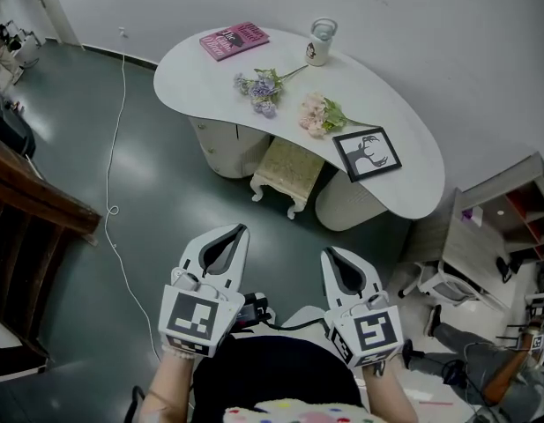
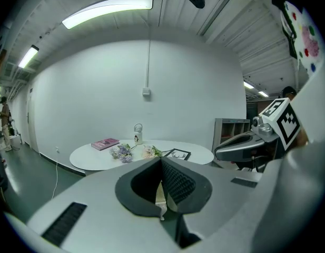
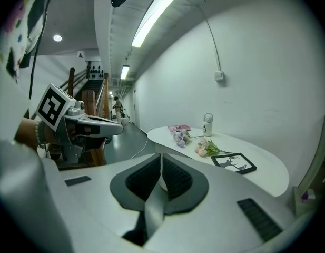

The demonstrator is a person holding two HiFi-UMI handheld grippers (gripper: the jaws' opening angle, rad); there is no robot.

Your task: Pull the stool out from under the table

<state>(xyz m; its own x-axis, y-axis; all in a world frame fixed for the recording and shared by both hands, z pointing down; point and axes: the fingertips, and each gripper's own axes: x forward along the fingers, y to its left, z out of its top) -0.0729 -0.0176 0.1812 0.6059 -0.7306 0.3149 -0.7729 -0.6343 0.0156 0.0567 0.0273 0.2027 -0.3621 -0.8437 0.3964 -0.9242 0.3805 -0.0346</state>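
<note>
While the cream cushioned stool (image 1: 289,167) sat tucked under the white curved worktop (image 1: 188,73), well ahead, you held left tongs (image 1: 239,230) and right tongs (image 1: 328,253) clenched, empty, seemingly because reaching hadn't begun.

Left claw (image 1: 242,229) and right claw (image 1: 328,253) are closed.
</note>
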